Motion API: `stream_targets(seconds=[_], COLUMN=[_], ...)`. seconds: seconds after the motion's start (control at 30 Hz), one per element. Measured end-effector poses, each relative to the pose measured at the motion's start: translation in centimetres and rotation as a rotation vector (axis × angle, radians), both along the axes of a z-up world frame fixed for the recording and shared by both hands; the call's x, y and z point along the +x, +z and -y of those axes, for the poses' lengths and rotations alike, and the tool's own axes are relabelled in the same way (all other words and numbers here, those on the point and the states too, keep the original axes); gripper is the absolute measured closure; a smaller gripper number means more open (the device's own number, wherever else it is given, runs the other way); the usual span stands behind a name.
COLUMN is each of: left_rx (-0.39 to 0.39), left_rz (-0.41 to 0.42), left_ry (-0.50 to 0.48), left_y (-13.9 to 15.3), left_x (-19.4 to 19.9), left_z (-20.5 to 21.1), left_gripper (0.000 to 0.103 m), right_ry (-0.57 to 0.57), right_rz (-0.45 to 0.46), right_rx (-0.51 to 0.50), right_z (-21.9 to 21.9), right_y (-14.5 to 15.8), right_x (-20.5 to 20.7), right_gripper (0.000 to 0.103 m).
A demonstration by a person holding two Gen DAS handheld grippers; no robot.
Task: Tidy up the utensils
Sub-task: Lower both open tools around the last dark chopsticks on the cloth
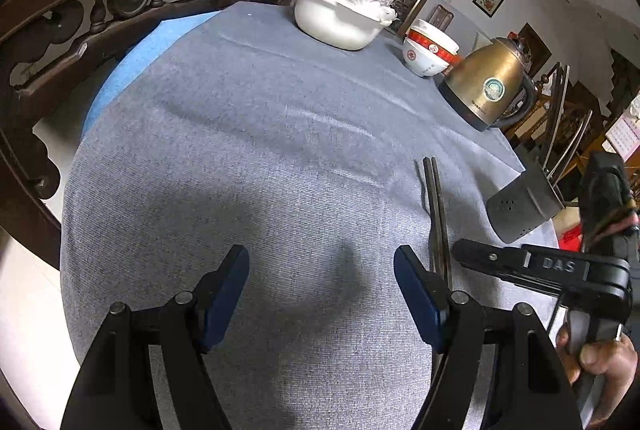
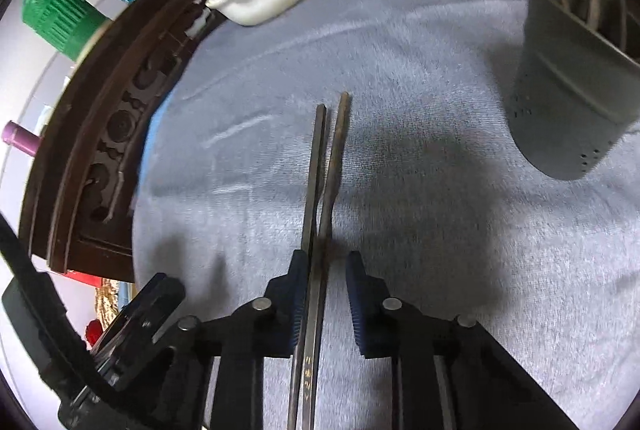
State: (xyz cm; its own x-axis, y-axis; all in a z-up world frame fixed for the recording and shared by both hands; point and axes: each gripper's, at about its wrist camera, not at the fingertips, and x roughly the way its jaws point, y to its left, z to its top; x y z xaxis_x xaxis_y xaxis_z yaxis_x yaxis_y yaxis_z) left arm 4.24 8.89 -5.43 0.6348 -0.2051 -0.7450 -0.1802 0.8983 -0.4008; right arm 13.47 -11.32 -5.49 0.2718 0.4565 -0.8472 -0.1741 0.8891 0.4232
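your right gripper (image 2: 322, 294) has two dark, slim chopsticks (image 2: 320, 198) between its narrowed jaws, tips pointing away; pad contact unclear. left gripper (image 1: 322, 294) spread, empty.

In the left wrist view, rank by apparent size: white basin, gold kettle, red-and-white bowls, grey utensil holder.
1. White basin and gold kettle: look alike, not ranked.
2. Grey utensil holder: nearer the camera, so unsure.
3. Red-and-white bowls: smallest, partly hidden by the kettle.

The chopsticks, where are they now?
In the right wrist view the chopsticks lie on the grey cloth between the right gripper fingers, left of the grey holder.
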Motion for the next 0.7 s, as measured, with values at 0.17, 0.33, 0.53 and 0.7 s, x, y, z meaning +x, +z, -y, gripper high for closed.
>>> stream_targets(seconds=[0.17,0.33,0.53,0.7], left_rx=[-0.006,-0.006,0.005,0.019], left_rz=[-0.003,-0.013,-0.021,-0.022], left_ry=[-0.013,-0.023,-0.029,-0.044], left_y=[-0.1,0.0,0.1,0.4], left_x=[0.1,0.2,0.1,0.1], left_z=[0.2,0.3,0.7,1.5], left_gripper=[0.028,0.028,0.028,0.028], right_ry=[0.022,0.048,0.044,0.007], right_rz=[-0.028,-0.039,-0.038,-0.032], right_rx=[-0.034,-0.041,-0.034,-0.028], right_z=[-1.3,-2.0,-0.8,2.0], right_y=[-0.5,-0.5,-0.4,-0.1], right_x=[1.3,1.8,1.9,1.5], right_gripper=[0.086,0.091,0.097,0.097])
